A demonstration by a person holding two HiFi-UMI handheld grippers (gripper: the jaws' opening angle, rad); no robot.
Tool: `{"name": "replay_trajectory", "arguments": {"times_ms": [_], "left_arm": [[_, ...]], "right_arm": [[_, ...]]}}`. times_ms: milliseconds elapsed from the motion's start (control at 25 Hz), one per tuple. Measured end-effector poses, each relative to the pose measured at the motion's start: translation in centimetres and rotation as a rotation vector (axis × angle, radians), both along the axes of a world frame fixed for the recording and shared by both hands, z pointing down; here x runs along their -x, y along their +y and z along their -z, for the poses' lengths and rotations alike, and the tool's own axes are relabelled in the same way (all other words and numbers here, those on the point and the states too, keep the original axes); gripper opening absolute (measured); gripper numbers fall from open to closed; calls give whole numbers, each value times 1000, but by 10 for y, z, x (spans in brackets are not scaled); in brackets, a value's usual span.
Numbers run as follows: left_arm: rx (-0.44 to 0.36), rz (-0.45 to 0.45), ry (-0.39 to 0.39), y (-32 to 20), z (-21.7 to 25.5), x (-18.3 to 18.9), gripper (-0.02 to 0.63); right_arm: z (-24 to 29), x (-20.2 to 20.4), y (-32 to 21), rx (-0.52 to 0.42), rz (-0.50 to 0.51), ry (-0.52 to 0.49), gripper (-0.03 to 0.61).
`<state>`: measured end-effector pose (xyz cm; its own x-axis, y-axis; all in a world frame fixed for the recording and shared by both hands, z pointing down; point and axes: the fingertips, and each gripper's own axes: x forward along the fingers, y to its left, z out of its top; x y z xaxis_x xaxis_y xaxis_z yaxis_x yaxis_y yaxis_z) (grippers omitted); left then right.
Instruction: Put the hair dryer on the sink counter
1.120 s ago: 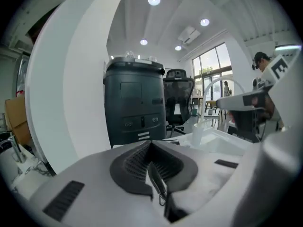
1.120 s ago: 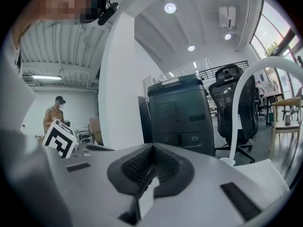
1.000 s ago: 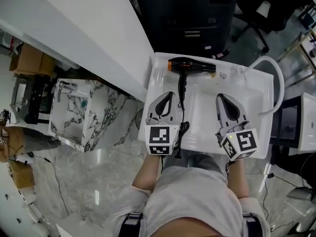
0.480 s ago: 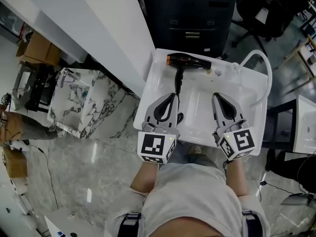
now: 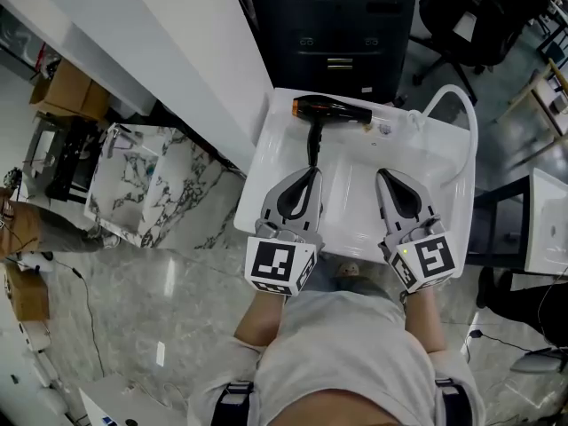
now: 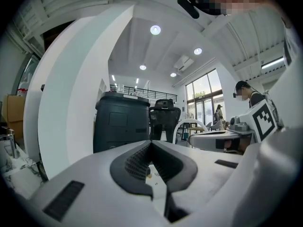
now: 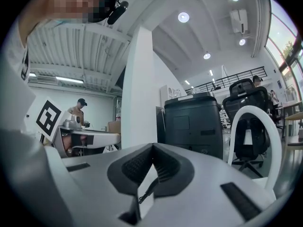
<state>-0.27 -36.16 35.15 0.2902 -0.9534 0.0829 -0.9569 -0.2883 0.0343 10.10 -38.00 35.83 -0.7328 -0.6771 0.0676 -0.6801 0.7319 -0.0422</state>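
You are holding the left gripper [image 5: 311,174] and the right gripper [image 5: 383,176] side by side over the near half of the sink counter [image 5: 355,204]. Both have their jaws pressed together, with nothing pinched between them. The hair dryer [image 5: 330,111] is lying along the counter's far edge, its barrel running across and its handle pointing back toward you. From above, the handle is appearing to end just beside the tips of the left jaws.

That closeness is the risk. The cord is not showing past the handle and is probably lying under the left gripper. A sideways sweep there could be snagging it and dragging the dryer into the basin or off the rim. The right gripper is sitting near the white hose [image 5: 469,140], so swinging outward could be knocking it. The placement is looking done.
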Motion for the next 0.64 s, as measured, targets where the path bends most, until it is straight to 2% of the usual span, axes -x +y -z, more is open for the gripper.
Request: {"name": "replay_trajectory", "arguments": {"times_ms": [280, 640], "left_arm": [[-20, 8, 2, -2, 6, -3, 12], [-6, 2, -9, -2, 3, -18, 12]], "right_arm": [[4, -8, -2, -18, 2, 1, 11], [8, -18, -3, -26, 14, -11, 10]]}}
